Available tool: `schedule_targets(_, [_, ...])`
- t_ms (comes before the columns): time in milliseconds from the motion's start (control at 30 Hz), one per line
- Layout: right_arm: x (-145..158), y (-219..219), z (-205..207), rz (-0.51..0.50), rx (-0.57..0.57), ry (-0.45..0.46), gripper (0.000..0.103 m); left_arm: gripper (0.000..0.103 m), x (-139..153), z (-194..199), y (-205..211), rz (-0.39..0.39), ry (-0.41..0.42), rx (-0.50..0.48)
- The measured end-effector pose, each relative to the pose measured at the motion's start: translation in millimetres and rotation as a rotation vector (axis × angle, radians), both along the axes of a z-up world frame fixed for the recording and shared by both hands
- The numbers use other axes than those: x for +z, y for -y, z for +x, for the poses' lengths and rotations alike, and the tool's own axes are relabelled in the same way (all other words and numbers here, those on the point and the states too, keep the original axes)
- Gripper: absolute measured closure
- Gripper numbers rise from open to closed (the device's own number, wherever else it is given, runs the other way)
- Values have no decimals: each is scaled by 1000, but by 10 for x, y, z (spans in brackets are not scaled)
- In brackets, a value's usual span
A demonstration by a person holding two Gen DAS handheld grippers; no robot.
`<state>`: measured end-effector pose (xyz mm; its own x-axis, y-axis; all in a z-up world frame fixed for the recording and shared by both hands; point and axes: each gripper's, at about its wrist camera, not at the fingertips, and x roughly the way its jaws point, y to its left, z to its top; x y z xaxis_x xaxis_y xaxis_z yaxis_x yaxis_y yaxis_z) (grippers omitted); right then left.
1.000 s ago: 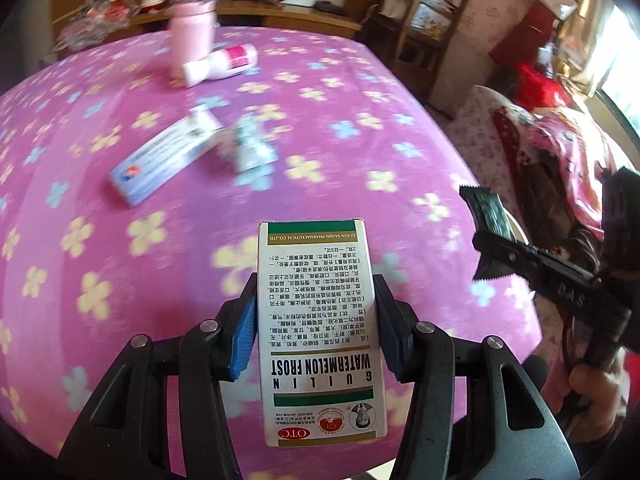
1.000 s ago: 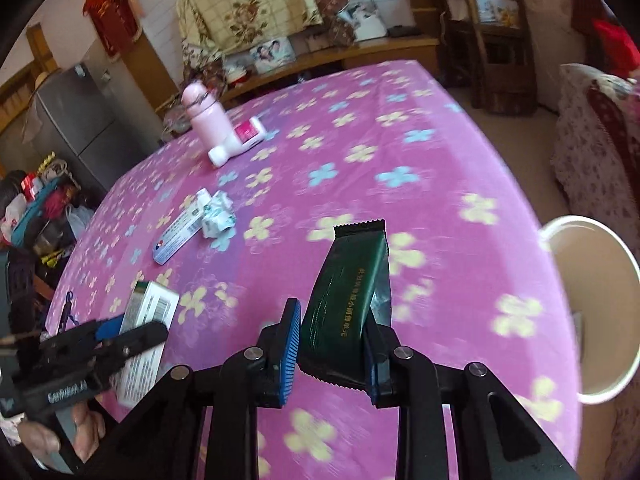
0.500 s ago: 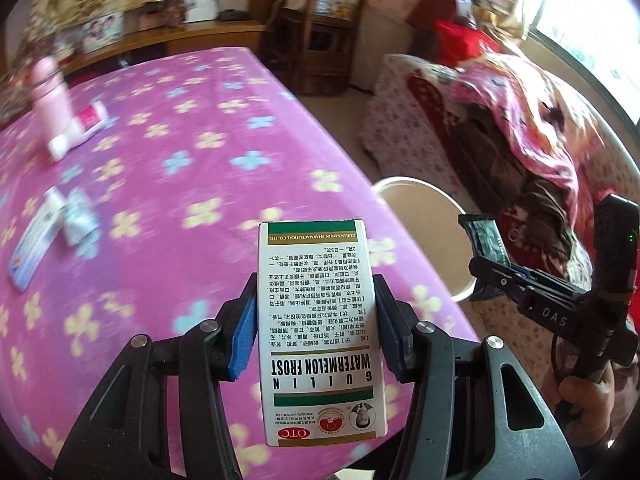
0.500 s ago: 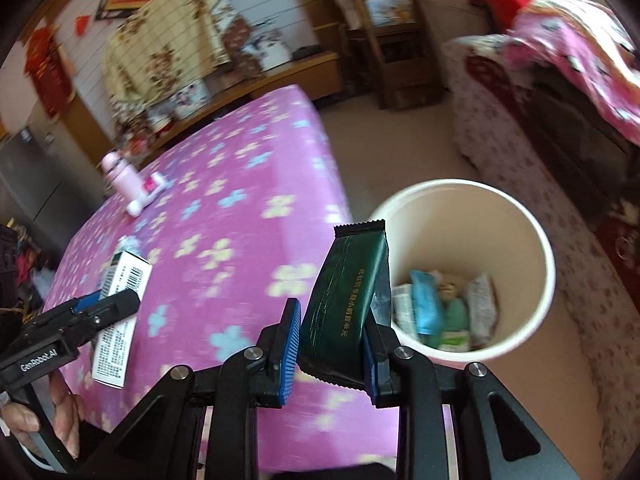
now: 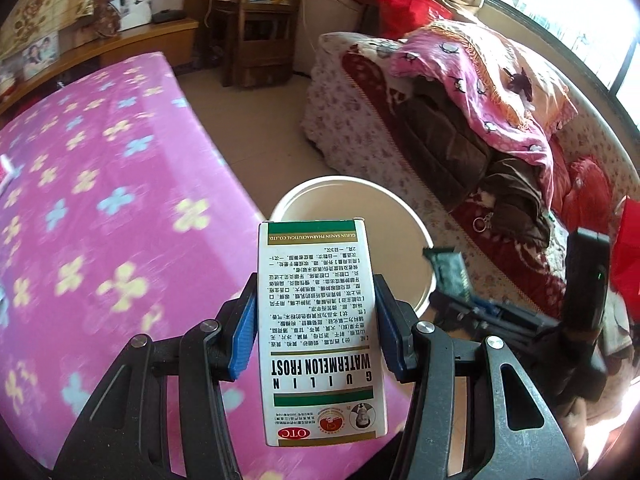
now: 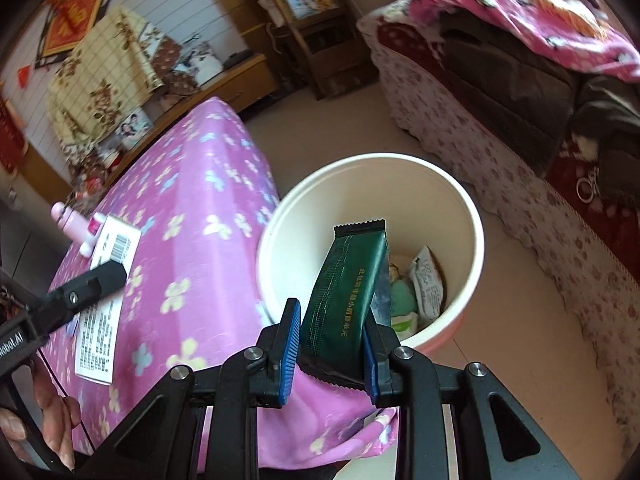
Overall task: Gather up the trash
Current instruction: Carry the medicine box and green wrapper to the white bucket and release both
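Observation:
My left gripper point(image 5: 316, 320) is shut on a white and green medicine box point(image 5: 320, 328), held upright over the table's edge, just before the cream trash bin point(image 5: 304, 200). My right gripper point(image 6: 332, 336) is shut on a dark green foil wrapper point(image 6: 348, 288) and holds it at the near rim of the bin point(image 6: 476, 216). The bin holds several wrappers point(image 6: 428, 284). The right gripper and its wrapper point(image 5: 450, 272) also show in the left wrist view, and the left gripper with the box point(image 6: 108, 264) shows in the right wrist view.
A table with a pink flowered cloth point(image 5: 100, 200) stands left of the bin. A pink bottle point(image 6: 72, 224) stands far back on it. A sofa heaped with blankets and clothes point(image 5: 480, 100) lies to the right. Wooden shelves point(image 5: 256, 16) stand at the back.
Both grippers have swung right, away from the table top and toward the bin. The bin is now closer and more central in both views. Both grips are unchanged.

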<state>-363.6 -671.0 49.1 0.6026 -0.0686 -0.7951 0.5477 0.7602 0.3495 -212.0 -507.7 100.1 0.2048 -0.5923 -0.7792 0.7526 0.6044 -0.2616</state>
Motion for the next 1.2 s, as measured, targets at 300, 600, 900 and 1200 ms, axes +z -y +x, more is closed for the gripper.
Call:
schedule_targets(300, [-212, 299, 23, 38, -61, -23, 77, 53, -164, 218, 488, 11, -23, 11])
schedule_targets(600, [-348, 414, 86, 28, -67, -50, 77, 53, -274, 307, 742, 12, -31, 3])
schedule_targets(900, [-459, 476, 128, 21, -107, -64, 39, 51, -359, 322, 819, 10, -52, -6])
schedule_targets(1200, [-507, 395, 66, 50, -92, -74, 39, 39, -454, 408, 710, -8, -96, 28])
